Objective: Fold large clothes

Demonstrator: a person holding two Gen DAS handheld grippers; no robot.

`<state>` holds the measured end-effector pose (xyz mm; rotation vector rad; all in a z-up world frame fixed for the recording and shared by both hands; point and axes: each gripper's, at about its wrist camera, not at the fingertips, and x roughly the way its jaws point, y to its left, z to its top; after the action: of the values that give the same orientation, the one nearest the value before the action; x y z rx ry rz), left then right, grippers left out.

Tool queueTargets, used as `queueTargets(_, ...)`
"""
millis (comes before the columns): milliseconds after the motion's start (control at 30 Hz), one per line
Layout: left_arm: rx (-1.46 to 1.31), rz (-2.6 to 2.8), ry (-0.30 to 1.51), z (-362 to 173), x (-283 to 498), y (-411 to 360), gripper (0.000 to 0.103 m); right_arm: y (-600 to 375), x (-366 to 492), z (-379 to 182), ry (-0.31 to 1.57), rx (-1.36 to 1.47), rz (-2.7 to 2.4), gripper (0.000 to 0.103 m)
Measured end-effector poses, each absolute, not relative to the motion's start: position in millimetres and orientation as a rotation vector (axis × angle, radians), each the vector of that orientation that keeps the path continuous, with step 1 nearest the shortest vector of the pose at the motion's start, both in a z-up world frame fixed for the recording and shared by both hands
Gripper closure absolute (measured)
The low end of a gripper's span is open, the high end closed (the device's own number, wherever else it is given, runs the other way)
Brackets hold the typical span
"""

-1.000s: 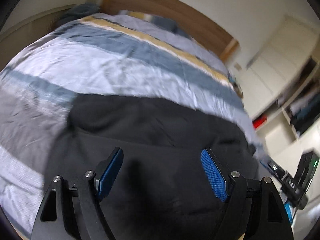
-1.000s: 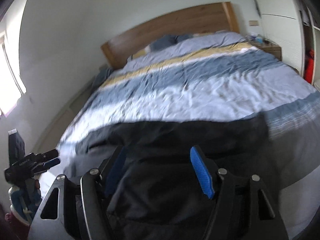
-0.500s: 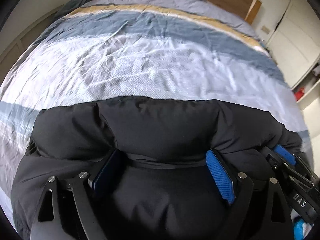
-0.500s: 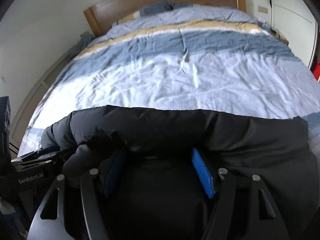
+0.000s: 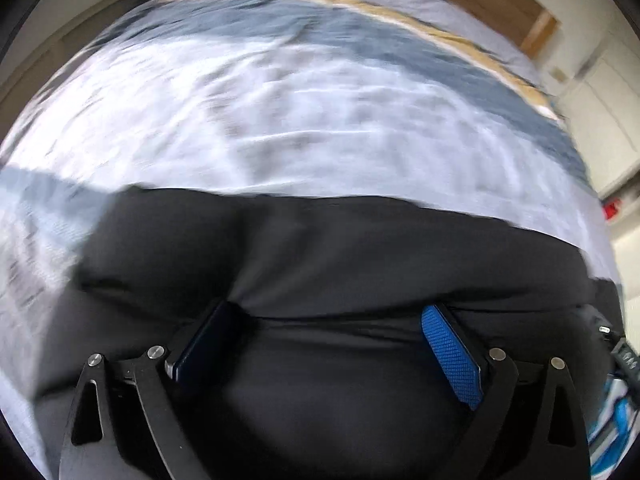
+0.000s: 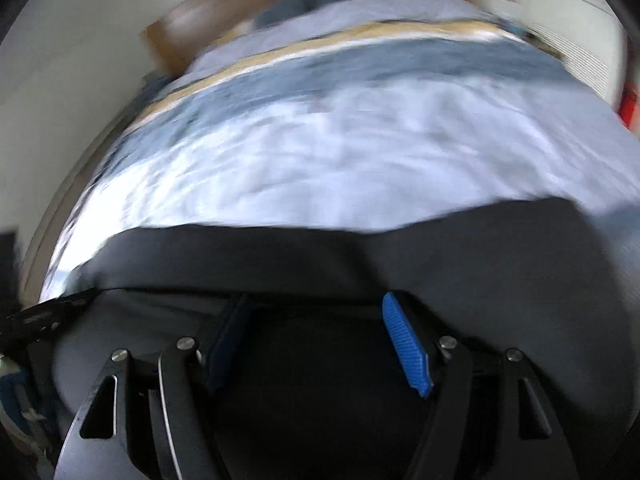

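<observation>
A black padded jacket [image 5: 340, 248] lies across the near end of the bed, its far edge a straight fold. My left gripper [image 5: 326, 308] points steeply down at it. Its jaws are opening wide, with a thick roll of the jacket between the blue pads [image 5: 448, 352] but no longer squeezed. In the right wrist view the same jacket [image 6: 360, 256] fills the lower half. My right gripper [image 6: 314, 298] stays closed on a bulky fold of it. Both views are motion-blurred.
The bed's striped duvet [image 5: 300, 120] of white, blue and yellow bands stretches beyond the jacket to a wooden headboard [image 6: 320, 0]. White wardrobe doors [image 5: 600, 92] stand at the right. The other gripper's black frame shows at one edge [image 6: 44, 312].
Both grippers have dropped down and forward onto the bed with the jacket. The left jaws have spread wider. The jacket's fold now lies flat on the duvet.
</observation>
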<state>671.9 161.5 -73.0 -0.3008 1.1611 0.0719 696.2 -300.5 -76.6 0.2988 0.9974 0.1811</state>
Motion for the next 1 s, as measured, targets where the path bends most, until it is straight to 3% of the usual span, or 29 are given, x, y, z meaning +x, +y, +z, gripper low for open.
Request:
queueTargets(133, -0.308, 0.262, 1.208, -76, 652, 212, 0.007, -357, 683, -87, 1.071, 0.287, -0.001, 0.035)
queueTargets(233, -0.349, 0.251, 1.14, -56, 633, 225, 0.014, -371, 664, -68, 1.014, 0.27, -0.059, 0.035)
queueTargets(433, -0.341, 0.06, 1.013, -18, 608, 180, 0.013, -305, 633, -17, 0.861, 0.25, 0.145, 0.035)
queueTargets(600, -0.29, 0.049, 1.078, -48, 605, 158, 0.007, -249, 630, -40, 0.91, 0.217, 0.259, 0.035)
queueTargets(800, -0.325, 0.116, 1.066, -50, 574, 183, 0.006, -288, 610, -62, 0.935, 0.267, 0.185, 0.035)
queueTargets(1000, -0.244, 0.116, 0.908, -25, 534, 168, 0.007, -299, 581, -38, 0.872, 0.222, 0.132, 0.035)
